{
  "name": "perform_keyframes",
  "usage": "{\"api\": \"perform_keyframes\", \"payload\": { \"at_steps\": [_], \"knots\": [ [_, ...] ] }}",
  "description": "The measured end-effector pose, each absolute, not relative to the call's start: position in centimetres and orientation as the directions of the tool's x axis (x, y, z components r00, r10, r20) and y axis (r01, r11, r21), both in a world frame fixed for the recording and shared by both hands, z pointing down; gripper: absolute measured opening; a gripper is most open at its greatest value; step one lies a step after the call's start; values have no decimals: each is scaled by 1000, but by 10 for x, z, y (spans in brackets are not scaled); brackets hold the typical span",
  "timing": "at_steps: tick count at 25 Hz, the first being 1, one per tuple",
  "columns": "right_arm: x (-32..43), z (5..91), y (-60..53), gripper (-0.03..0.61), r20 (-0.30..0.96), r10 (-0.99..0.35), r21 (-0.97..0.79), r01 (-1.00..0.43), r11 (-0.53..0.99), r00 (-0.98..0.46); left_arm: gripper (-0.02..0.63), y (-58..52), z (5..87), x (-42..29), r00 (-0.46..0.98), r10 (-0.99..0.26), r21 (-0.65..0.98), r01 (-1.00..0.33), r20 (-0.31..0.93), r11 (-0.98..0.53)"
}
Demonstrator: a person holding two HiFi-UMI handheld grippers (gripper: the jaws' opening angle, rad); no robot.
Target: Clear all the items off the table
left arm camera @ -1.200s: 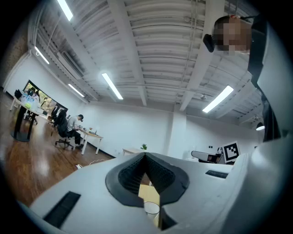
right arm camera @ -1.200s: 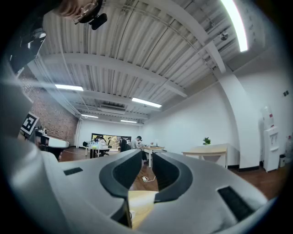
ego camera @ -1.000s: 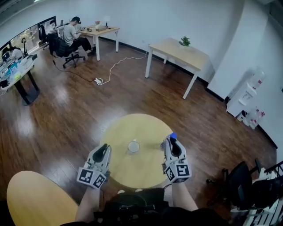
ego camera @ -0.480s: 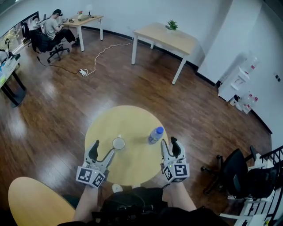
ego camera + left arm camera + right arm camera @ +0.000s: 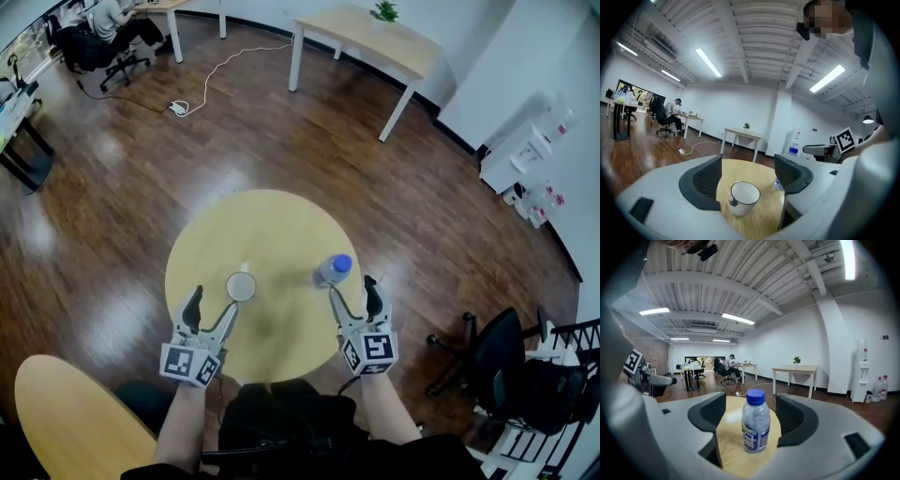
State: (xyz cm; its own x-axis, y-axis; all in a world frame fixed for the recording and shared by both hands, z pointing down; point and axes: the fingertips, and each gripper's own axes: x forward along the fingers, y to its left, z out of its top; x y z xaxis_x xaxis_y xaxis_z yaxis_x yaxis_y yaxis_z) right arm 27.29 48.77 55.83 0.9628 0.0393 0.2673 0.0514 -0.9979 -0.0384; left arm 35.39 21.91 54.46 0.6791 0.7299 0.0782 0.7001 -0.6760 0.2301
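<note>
A round wooden table (image 5: 272, 230) carries a white cup (image 5: 241, 286) and a clear water bottle with a blue cap (image 5: 333, 270). My left gripper (image 5: 212, 305) is open at the near edge, with the cup (image 5: 743, 197) just ahead of its fingertips and untouched. My right gripper (image 5: 353, 292) is open too, its jaws having just been opening. The bottle (image 5: 755, 427) stands upright at the mouth of those jaws, clear of both pads. Both grippers point roughly level across the tabletop.
A second round table (image 5: 75, 422) is at the lower left. An office chair (image 5: 497, 361) stands to the right. Farther off are a rectangular table (image 5: 375, 33), a floor cable (image 5: 220, 70) and water jugs (image 5: 534, 197) by the wall.
Both grippers have come down toward the tabletop and gone from nearly shut to open. The bottle, earlier hidden behind the right gripper, now shows in front of it.
</note>
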Motion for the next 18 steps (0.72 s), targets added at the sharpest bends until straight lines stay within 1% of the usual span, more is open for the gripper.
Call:
{"api": "perform_keyframes", "payload": {
  "at_steps": [2,4,5,7,11,18],
  "knots": [
    [268,569,489,341,289,23,-43,37,-998,957,350,230,567,353,679,725,206,698,116,-686],
    [262,581,489,341,306,12,-56,31,-998,952,426,242,587,352,672,725,175,703,154,-689],
    [260,589,489,341,317,9,-62,30,-998,948,447,247,597,354,672,722,163,703,166,-692],
    [257,607,489,341,344,2,-71,28,-997,939,470,252,617,360,685,706,158,689,179,-708],
    [252,637,490,341,389,-8,-94,31,-995,921,552,257,656,368,694,685,205,654,223,-728],
    [247,653,498,341,433,-17,-115,36,-993,901,554,272,679,385,726,639,183,613,253,-768]
  ]
}}
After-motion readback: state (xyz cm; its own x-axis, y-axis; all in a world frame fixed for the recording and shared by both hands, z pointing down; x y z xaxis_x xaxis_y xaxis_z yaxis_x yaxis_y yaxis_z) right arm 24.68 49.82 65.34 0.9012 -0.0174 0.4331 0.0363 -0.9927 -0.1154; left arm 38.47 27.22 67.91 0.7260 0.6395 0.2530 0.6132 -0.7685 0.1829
